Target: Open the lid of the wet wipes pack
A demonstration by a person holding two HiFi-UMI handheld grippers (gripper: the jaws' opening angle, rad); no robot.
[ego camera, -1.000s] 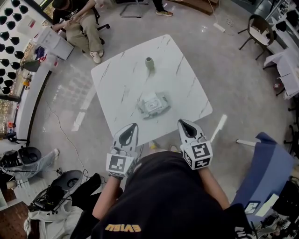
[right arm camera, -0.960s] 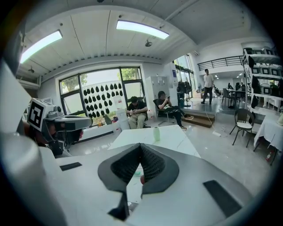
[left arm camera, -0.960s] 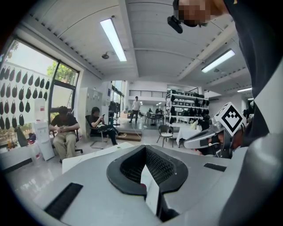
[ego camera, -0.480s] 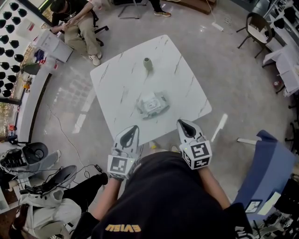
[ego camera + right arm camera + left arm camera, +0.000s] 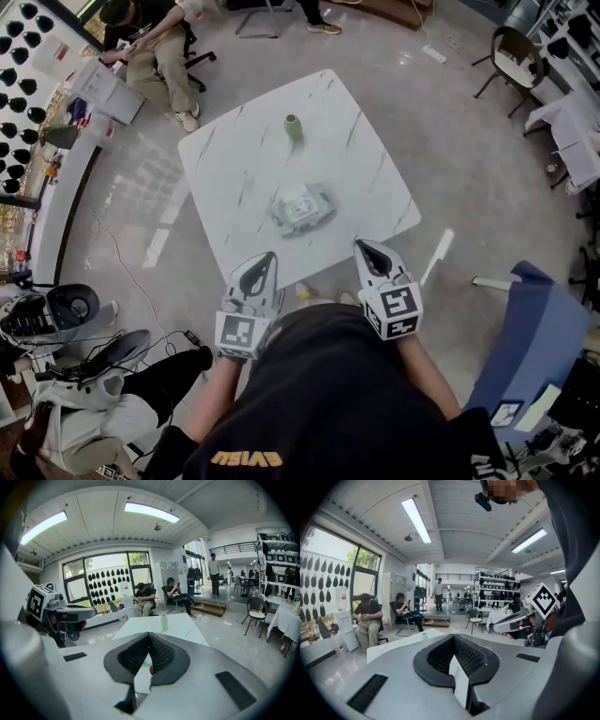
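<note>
White table [image 5: 234, 178] with grey veins, pale green bottle [image 5: 292, 127], whitish-grey wet wipes pack [image 5: 302, 208]

The left gripper [image 5: 453, 639], jaws pressed together and empty, points over a white table [image 5: 389, 648]; a small bottle [image 5: 424, 636] stands on it, and two people [image 5: 368, 620] sit beyond.

A square white counter [image 5: 234, 178] with rounded corners and thin grey marble veining stands on a glossy grey floor [image 5: 450, 159]. Two things lie on it, well apart. A wet wipes pack [image 5: 302, 207] sits flat, a little toward the near edge from the middle and turned at a slant to the counter's sides. A white rectangular lid shows on its top, seemingly shut, though the pack is too small to be sure. Near the far edge stands a small upright pale green bottle [image 5: 292, 127].
</note>
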